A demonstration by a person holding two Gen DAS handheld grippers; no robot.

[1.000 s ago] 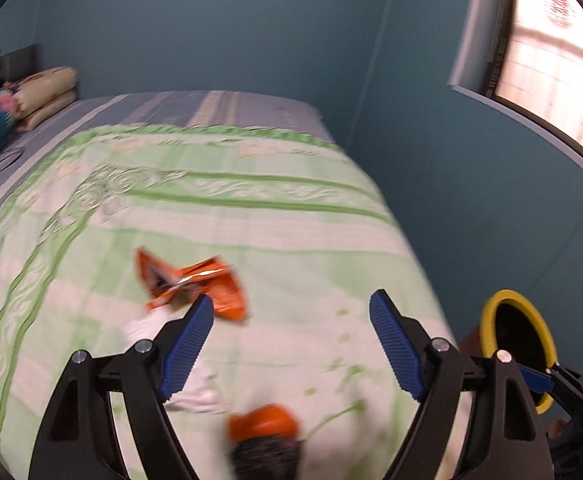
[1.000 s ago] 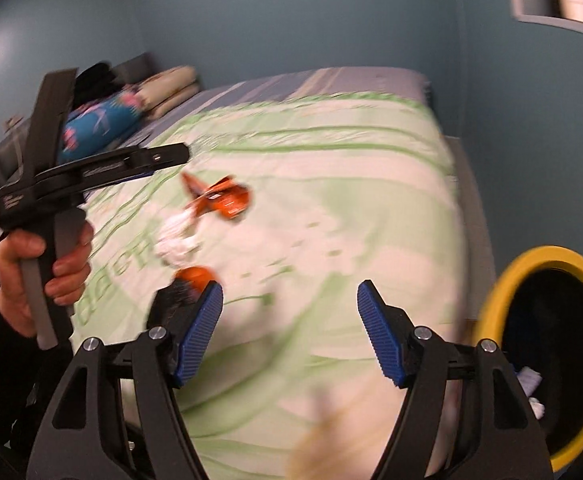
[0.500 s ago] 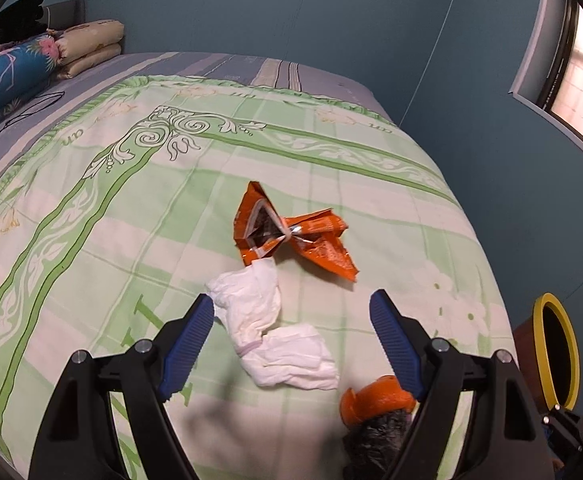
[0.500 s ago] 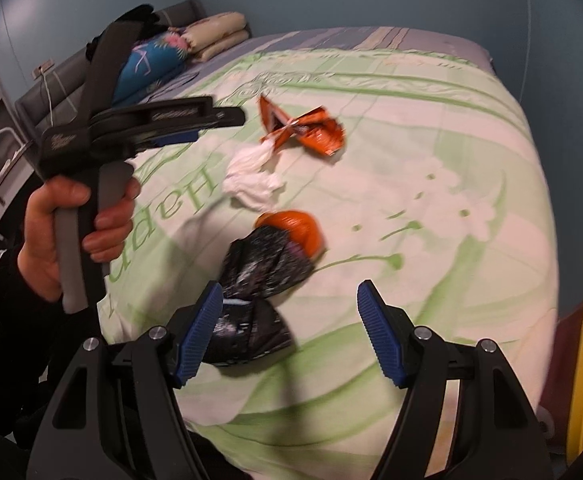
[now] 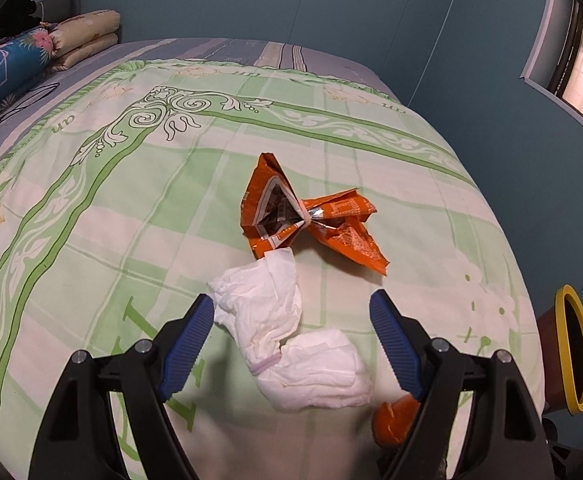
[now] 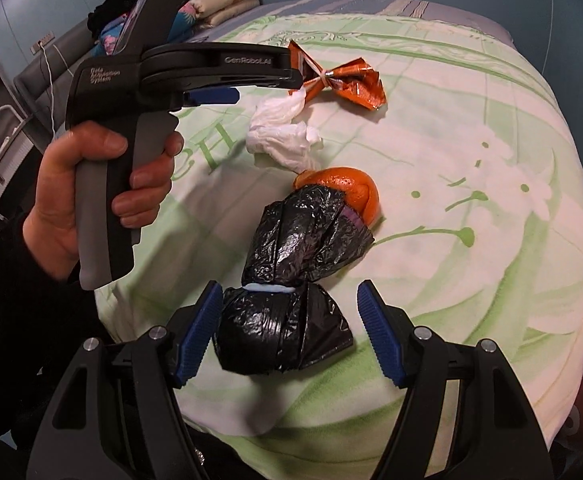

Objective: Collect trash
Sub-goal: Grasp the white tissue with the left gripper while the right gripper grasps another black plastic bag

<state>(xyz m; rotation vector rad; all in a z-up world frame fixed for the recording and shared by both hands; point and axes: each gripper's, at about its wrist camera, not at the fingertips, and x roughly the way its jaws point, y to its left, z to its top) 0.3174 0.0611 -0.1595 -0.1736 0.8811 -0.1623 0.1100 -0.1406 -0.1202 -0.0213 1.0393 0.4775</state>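
- While spread apart, the left gripper [image 5: 291, 340] hangs over the crumpled white tissue wad [image 5: 287, 344], near the torn orange foil wrapper [image 5: 311, 220].
- Right gripper [image 6: 289, 334], jaws apart, straddles the tied black plastic bag [image 6: 291, 280] on the green patterned bedspread [image 6: 471, 160].

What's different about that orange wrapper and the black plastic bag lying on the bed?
The orange wrapper is shiny foil with print, its torn end gaping open; the black plastic bag is plain, crinkled and bundled up. The wrapper lies farthest up the bedspread, beyond the white tissue; the bag lies nearest, partly between the right gripper's open jaws. The bag touches an orange peel. Both are cinched at the middle by a band.
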